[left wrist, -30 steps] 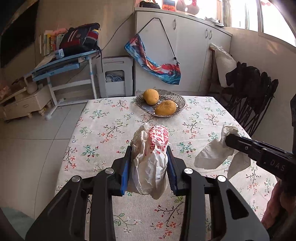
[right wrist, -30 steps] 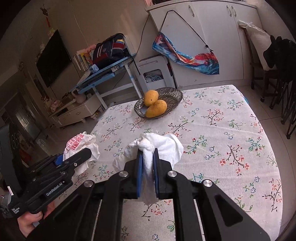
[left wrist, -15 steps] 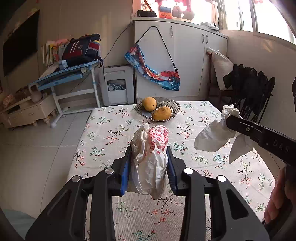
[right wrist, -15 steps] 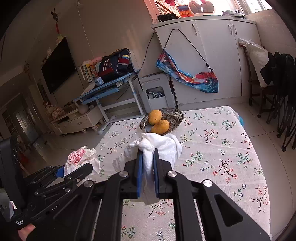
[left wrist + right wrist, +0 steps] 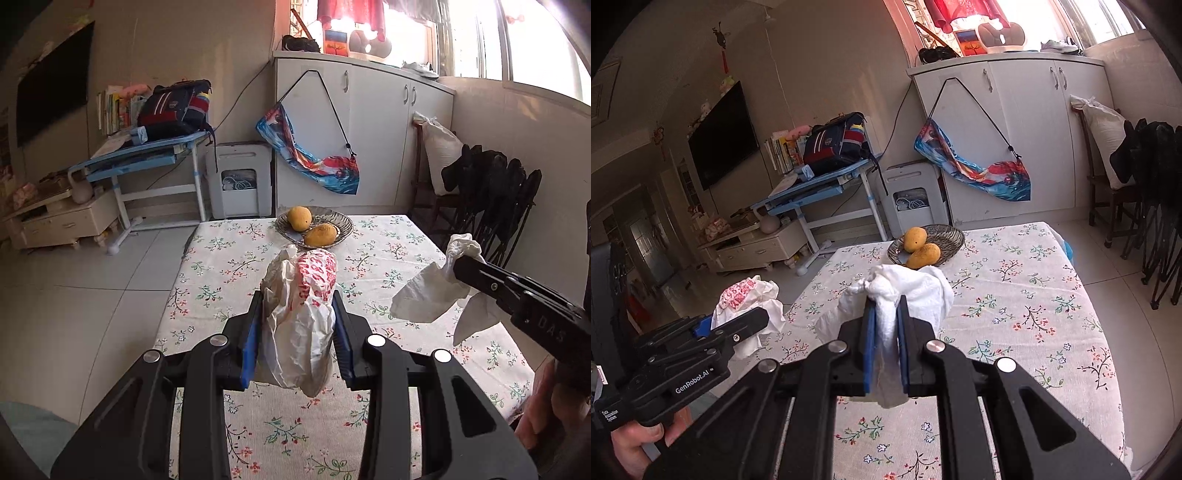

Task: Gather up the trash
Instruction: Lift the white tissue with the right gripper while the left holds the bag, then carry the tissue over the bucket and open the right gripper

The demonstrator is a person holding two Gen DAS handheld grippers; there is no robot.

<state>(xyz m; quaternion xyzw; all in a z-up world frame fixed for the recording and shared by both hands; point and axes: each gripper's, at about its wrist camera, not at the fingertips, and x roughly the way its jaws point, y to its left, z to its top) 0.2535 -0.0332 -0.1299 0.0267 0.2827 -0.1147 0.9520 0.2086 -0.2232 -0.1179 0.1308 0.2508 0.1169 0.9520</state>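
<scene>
My left gripper (image 5: pixel 297 306) is shut on a crumpled white wrapper with red print (image 5: pixel 301 317), held up above the near end of the floral table (image 5: pixel 229 258). It also shows in the right wrist view (image 5: pixel 746 299) at the left. My right gripper (image 5: pixel 885 304) is shut on a crumpled white tissue (image 5: pixel 905 291), also held above the table. In the left wrist view the right gripper (image 5: pixel 461 264) and its tissue (image 5: pixel 428 299) are at the right.
A bowl with two mangoes (image 5: pixel 314 229) stands at the table's far end. Dark folded chairs (image 5: pixel 495 199) stand right of the table. A blue desk (image 5: pixel 147 158), a white appliance (image 5: pixel 238 184) and white cabinets (image 5: pixel 369 140) line the back wall. Tiled floor lies to the left.
Both grippers have risen and pulled back from the table with their trash still held; the table looks lower and farther, and more of the room shows.
</scene>
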